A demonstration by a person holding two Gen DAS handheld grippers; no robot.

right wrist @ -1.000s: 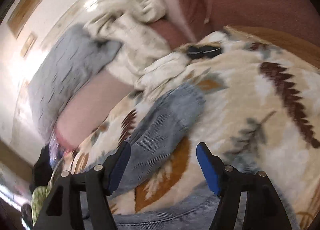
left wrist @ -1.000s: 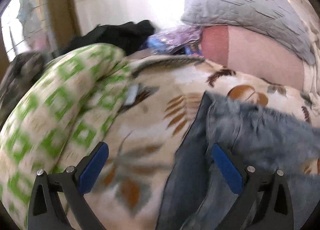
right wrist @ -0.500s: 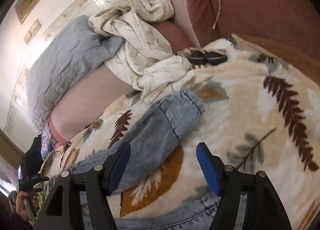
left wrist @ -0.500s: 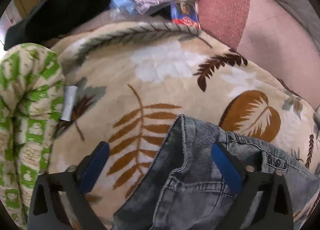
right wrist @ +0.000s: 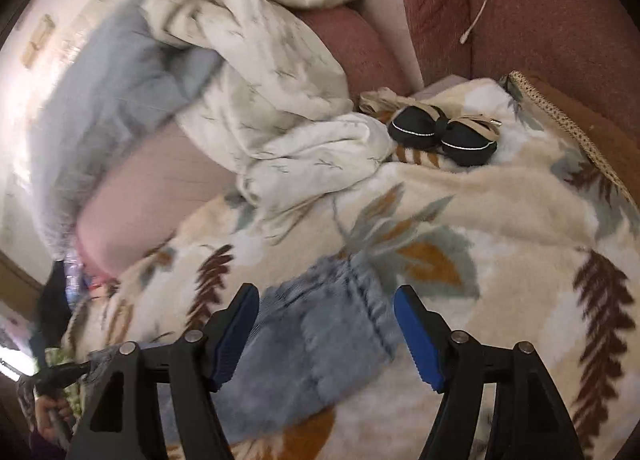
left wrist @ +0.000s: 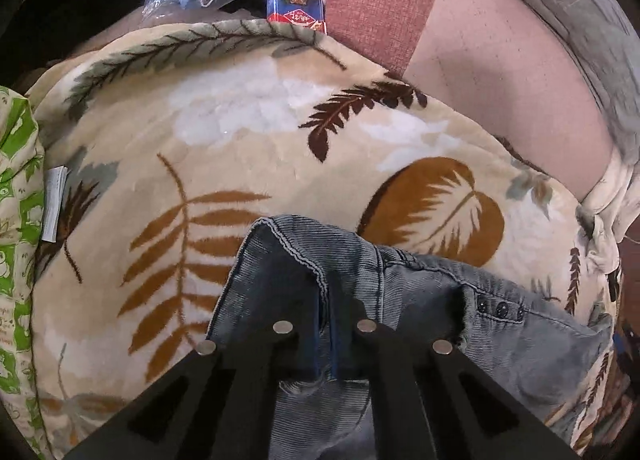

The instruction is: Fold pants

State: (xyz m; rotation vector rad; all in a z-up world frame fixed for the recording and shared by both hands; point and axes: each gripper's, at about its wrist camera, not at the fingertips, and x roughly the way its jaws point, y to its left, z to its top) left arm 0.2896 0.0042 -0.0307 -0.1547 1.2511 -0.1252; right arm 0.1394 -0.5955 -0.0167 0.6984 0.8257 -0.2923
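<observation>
Left claw [left wrist: 326, 334] jaws just closed, pinching the waistband corner of the jeans [left wrist: 404, 300] lying on the leaf-print blanket [left wrist: 240, 131]. Right claw [right wrist: 322, 334] gapes wide over what looks like a blurred leg cuff [right wrist: 340, 300], gripping nothing.

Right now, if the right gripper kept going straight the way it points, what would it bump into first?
Most likely the pant leg: its hemmed end lies between the open right gripper fingers, on the leaf-print blanket. Depth is hard to judge.
</observation>
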